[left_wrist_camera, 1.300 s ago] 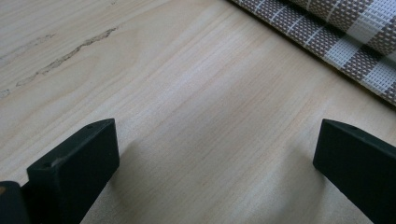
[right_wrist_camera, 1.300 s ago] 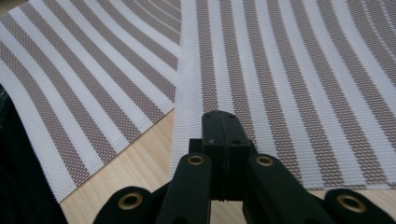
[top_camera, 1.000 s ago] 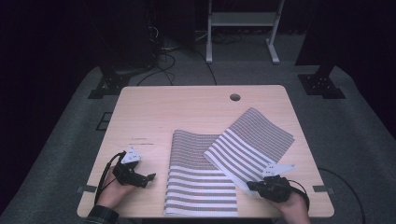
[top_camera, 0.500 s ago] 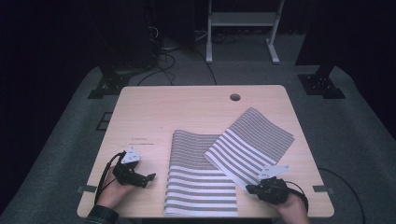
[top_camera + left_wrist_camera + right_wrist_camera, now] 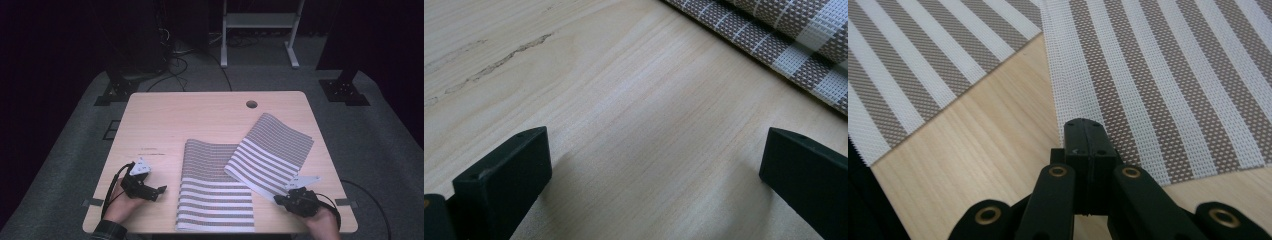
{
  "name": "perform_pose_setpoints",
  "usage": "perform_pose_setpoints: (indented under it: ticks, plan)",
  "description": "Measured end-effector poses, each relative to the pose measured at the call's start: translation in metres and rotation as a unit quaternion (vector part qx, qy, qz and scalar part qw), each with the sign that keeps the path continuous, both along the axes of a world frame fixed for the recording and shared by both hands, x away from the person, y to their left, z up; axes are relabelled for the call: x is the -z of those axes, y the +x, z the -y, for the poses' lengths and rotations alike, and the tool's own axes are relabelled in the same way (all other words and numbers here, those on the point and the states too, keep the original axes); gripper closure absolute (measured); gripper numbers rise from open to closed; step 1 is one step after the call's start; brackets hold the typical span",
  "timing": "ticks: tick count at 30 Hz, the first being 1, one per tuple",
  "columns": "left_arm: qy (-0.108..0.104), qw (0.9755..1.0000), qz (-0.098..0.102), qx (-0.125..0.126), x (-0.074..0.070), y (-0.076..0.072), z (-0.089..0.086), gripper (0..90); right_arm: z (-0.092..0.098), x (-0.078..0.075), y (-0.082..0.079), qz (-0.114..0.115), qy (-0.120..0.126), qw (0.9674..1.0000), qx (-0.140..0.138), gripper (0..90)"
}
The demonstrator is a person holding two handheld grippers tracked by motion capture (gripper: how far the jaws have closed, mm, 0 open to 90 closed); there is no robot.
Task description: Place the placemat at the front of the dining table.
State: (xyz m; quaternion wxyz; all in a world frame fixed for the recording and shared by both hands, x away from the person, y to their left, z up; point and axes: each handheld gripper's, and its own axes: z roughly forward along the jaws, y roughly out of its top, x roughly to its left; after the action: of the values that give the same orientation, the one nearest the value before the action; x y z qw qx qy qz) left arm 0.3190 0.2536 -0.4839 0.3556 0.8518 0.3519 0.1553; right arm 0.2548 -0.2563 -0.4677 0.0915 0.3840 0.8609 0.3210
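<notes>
Black fingers of the right gripper press together over the near corner of the angled striped mat, seemingly pinching its edge, though the grip itself is hidden. That mat overlaps the flat striped mat on the worktop. The left gripper, fingers apart, rests beside it. Likely mid-straightening; next, drag the corner square.
</notes>
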Motion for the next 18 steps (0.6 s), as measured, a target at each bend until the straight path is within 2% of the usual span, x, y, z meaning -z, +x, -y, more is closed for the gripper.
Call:
perform_pose_setpoints:
  ticks: [18]
  plan:
    - [0.000, 1.0000, 0.000, 0.000, 0.000, 0.000, 0.000, 0.0, 0.031, -0.001, 0.007, -0.006, -0.007, 0.9986, 0.052, 90.0]
